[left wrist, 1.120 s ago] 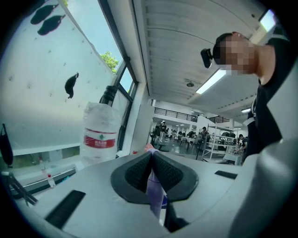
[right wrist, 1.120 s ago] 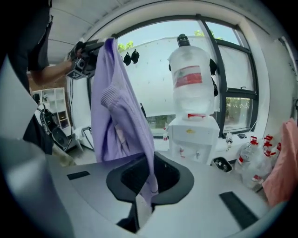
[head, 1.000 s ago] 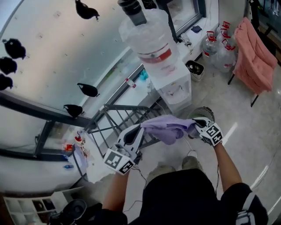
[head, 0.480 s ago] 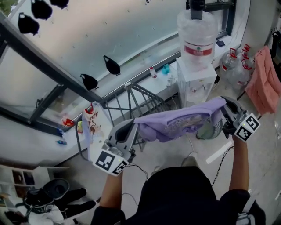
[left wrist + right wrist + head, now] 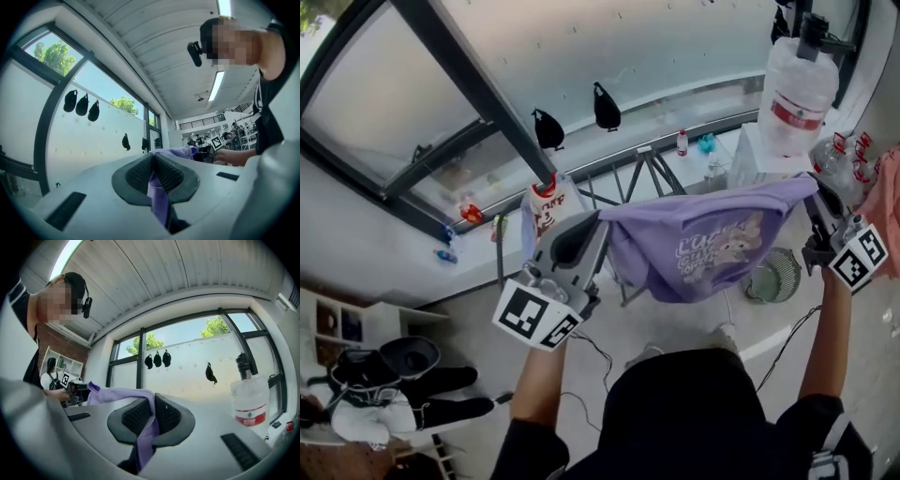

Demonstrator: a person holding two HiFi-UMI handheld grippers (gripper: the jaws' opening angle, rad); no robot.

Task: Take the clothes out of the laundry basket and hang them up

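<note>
The left tongs (image 5: pixel 600 225) are closed on one end of the upper hem of a purple shirt (image 5: pixel 703 246); in the left gripper view the cloth is pinched between the two ribbed pads and a fold of it hangs down behind them. The shirt is carried by nothing else. It is stretched in the air in front of the person, above the floor (image 5: pixel 675 323), its printed side towards the person and its middle sagging a little. Behind it, by the window, stands a metal rack (image 5: pixel 647 155), which is probably where it must go, though I see no hanger. The right tongs (image 5: pixel 817 186) are closed on the other end of the hem in the same way, and this end is a little higher in the head view. To do this step well, I think both tongs should be kept firmly shut and well apart, so that the hem is straight and the shirt cannot bunch up. The hem should be brought level over a bar, then lowered until the cloth hangs on both sides, and only then should the tongs open, both together. The right tongs are near the water bottle (image 5: pixel 795 89), so that side needs some care.
</note>
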